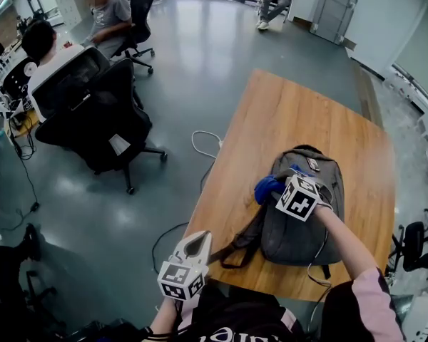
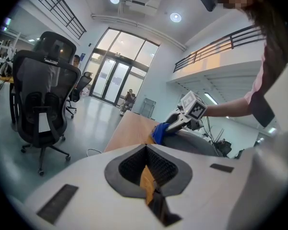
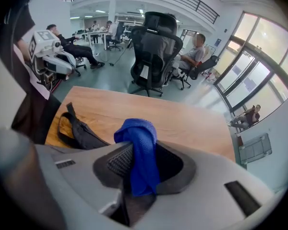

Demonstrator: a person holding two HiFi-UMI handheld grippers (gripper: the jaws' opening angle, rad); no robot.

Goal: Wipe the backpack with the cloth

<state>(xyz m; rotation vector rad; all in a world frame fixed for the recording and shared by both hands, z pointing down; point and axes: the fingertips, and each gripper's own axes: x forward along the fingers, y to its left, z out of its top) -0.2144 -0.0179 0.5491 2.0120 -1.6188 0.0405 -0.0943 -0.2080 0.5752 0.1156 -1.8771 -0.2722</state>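
A grey backpack (image 1: pixel 298 223) lies on the wooden table (image 1: pixel 299 120) near its front edge, its black straps (image 1: pixel 235 246) trailing left. My right gripper (image 1: pixel 277 189) is over the backpack's upper left part, shut on a blue cloth (image 1: pixel 267 187) that bunches out past the jaws. In the right gripper view the cloth (image 3: pixel 140 150) hangs between the jaws, with a strap (image 3: pixel 76 131) on the table beyond. My left gripper (image 1: pixel 199 240) is held off the table's near left corner, jaws together and holding nothing. From the left gripper view the cloth (image 2: pixel 160 132) rests against the backpack (image 2: pixel 194 144).
A black office chair (image 1: pixel 100 120) stands on the grey floor left of the table. Seated people (image 1: pixel 108 13) are at desks further left. A white cable (image 1: pixel 205 144) and a dark cable (image 1: pixel 164 237) lie on the floor by the table's left edge.
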